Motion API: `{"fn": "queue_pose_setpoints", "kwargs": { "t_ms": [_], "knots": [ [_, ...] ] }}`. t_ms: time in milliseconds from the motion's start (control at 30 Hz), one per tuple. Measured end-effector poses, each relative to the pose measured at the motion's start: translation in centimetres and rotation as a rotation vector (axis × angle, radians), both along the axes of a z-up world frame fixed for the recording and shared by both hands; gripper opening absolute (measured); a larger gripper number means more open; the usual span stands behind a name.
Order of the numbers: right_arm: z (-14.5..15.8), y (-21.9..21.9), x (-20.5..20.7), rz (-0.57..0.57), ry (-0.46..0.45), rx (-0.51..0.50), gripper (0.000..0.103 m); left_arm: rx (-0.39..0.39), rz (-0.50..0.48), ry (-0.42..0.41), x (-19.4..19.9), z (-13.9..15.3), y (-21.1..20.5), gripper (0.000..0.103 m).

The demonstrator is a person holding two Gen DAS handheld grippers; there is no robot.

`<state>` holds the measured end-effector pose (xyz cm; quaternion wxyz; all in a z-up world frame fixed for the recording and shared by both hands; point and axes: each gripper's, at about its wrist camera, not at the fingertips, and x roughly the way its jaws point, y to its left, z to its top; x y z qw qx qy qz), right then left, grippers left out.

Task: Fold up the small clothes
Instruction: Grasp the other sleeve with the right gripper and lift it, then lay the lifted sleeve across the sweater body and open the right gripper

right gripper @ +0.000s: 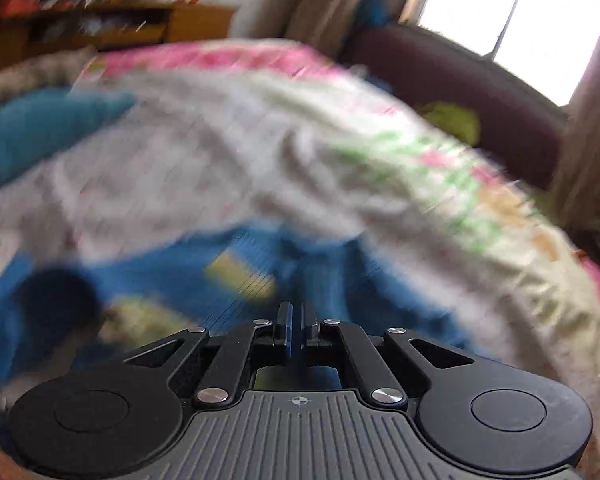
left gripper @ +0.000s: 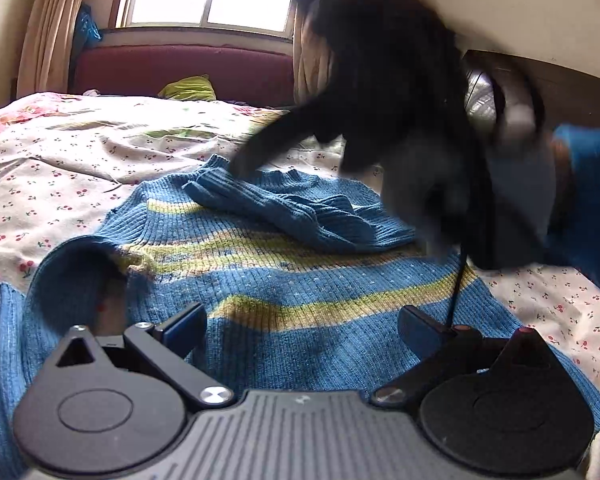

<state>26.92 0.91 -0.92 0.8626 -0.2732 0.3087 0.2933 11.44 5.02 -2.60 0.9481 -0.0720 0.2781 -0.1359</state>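
Observation:
A blue knitted sweater [left gripper: 300, 280] with yellow stripes lies spread on the bed. One sleeve [left gripper: 284, 208] is folded across its body. My left gripper [left gripper: 300, 326] hovers low over the sweater's near part, open, with nothing between its fingers. My right gripper [left gripper: 240, 166] reaches in from the upper right, blurred, its tip at the cuff of the folded sleeve. In the right wrist view the right gripper [right gripper: 297, 320] has its jaws shut together above the blurred sweater [right gripper: 172, 276]. I cannot make out any cloth pinched between them.
The bed's cherry-print sheet [left gripper: 80, 168] spreads out on all sides. A maroon headboard [left gripper: 180, 68] and a window stand behind, with a green cloth [left gripper: 188, 88] at the bed's far edge. A person's blue sleeve [left gripper: 592, 184] is at the right. Wooden shelves [right gripper: 100, 20] stand beyond the bed.

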Motion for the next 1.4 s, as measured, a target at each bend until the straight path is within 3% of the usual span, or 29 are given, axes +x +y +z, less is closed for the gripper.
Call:
{"fn": "queue_pose_setpoints", "kwargs": {
  "t_ms": [100,200,267,400,533,667,833,1000,1067,1200,1333,1400],
  "knots": [
    [0.1,-1.2,-1.1,0.011,0.003,0.078,0.007,-0.005,0.002,-0.002,-0.1,0.1,0.1,0.103],
    [1.7,-3.3,0.5,-0.078,-0.041,0.137,0.013,-0.013,0.006,0.004,0.0,0.0,0.2,0.103],
    [1.9,-4.5,2.4,-0.146,-0.029,0.159,0.027,-0.013,0.007,0.005,0.0,0.0,0.2,0.103],
    [-0.5,-5.9,5.2,-0.177,0.215,0.242,0.037,-0.013,0.007,0.004,0.0,-0.1,0.3,0.103],
    [-2.0,-5.5,5.1,-0.201,0.284,0.284,0.033,-0.006,0.005,0.009,0.1,-0.3,0.3,0.103],
    [-0.8,-4.4,2.4,-0.114,0.211,0.251,0.012,-0.009,0.004,0.010,0.3,-0.3,0.3,0.103],
    [-1.2,-3.0,1.9,-0.092,0.152,0.158,0.010,-0.005,0.006,0.010,0.2,-0.3,0.2,0.103],
    [-2.5,-1.3,2.1,-0.059,0.121,0.083,0.017,-0.002,0.000,0.011,0.2,-0.4,0.1,0.103],
    [-2.6,-1.0,2.2,-0.064,0.113,0.080,0.011,-0.003,0.000,0.015,0.3,-0.5,0.1,0.103],
    [-0.2,-3.5,3.0,-0.173,0.096,0.215,0.008,-0.013,0.001,0.014,0.3,-0.3,0.3,0.103],
    [4.3,-8.4,4.0,-0.408,-0.038,0.410,0.008,-0.027,0.009,0.005,0.2,-0.1,0.6,0.103],
    [5.7,-9.2,3.9,-0.426,-0.088,0.448,0.008,-0.029,0.008,0.005,0.2,-0.1,0.6,0.103]
  ]
}}
